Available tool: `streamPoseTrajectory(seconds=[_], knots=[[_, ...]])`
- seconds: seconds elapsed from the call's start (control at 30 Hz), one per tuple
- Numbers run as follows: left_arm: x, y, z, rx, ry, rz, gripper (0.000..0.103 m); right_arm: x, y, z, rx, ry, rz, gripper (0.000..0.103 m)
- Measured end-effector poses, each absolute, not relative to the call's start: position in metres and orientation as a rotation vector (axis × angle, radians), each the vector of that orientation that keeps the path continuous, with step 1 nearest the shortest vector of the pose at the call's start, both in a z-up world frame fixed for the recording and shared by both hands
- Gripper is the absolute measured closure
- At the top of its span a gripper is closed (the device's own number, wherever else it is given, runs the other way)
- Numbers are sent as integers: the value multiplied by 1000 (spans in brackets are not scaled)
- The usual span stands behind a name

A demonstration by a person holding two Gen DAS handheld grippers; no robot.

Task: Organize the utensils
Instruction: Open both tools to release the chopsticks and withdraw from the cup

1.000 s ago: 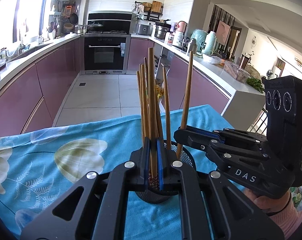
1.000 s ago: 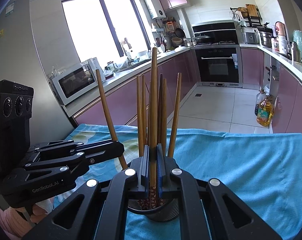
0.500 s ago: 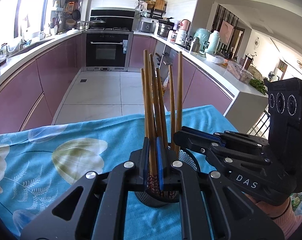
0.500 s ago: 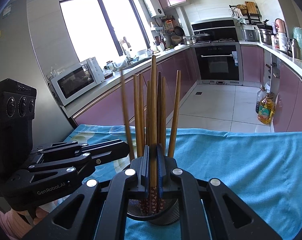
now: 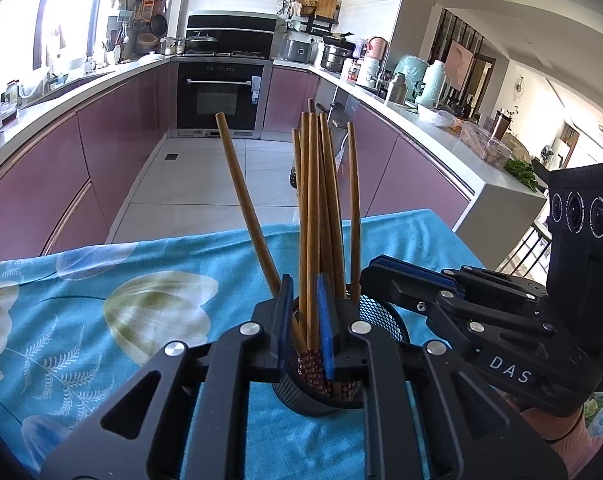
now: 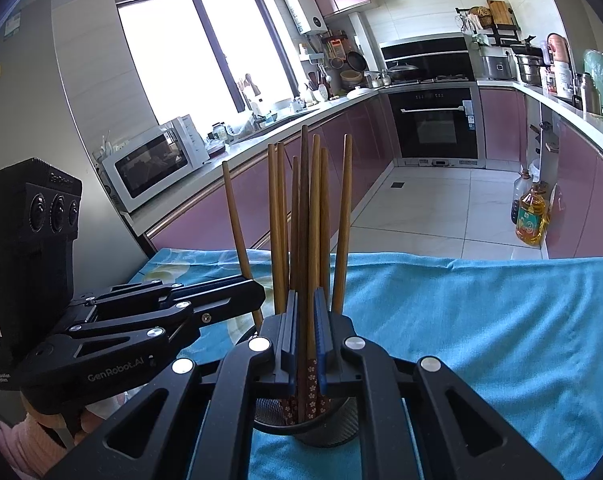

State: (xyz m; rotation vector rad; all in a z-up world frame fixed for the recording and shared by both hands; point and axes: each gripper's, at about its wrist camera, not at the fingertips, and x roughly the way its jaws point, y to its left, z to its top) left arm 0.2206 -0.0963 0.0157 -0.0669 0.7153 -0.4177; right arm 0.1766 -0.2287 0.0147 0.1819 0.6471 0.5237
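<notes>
Both grippers, left gripper and right gripper, have just parted slightly; jaws gape narrowly, gripping nothing. Brown wooden chopsticks dropped into black mesh holder on blue cloth, one now leaning left. Placement looks done.

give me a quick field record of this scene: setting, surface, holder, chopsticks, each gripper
setting: home kitchen, oven at the far end
surface: blue floral cloth
holder: black mesh cup, upright on the cloth
chopsticks: wooden bundle standing in the cup; one chopstick leans away to the left in the left wrist view
left gripper: jaws partly open, at the cup, chopsticks between them, no firm clamp seen
right gripper: jaws narrowly apart around chopsticks, at the cup; contact unclear
</notes>
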Motion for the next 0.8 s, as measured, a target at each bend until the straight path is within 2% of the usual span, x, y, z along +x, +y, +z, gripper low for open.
streamPoseTrajectory(seconds=[0.03,0.07,0.1,0.2,0.33,0.4,0.43,0.57,0.6,0.67,0.8], knots=[[220,-96,15,-67,716,-419,86,175,-229,14,183,648,523,92],[219,-96,15,-66,715,-419,83,174,-230,13,183,648,518,84],[218,-96,14,-63,712,-416,72,173,-231,13,186,648,514,72],[213,-94,15,-42,690,-369,56,170,-236,12,198,647,505,63],[201,-85,18,-35,660,-334,44,162,-241,14,198,634,494,54],[192,-81,20,-25,635,-310,33,156,-242,15,193,621,486,49],[188,-78,21,-25,623,-297,31,153,-243,16,188,615,481,47],[167,-63,22,-27,582,-235,15,139,-245,18,164,587,450,35],[162,-60,22,-24,572,-220,10,135,-245,18,156,581,438,29],[151,-52,22,-20,552,-187,6,126,-247,16,146,564,422,22],[128,-39,18,-10,527,-130,6,110,-247,8,126,548,389,13]])
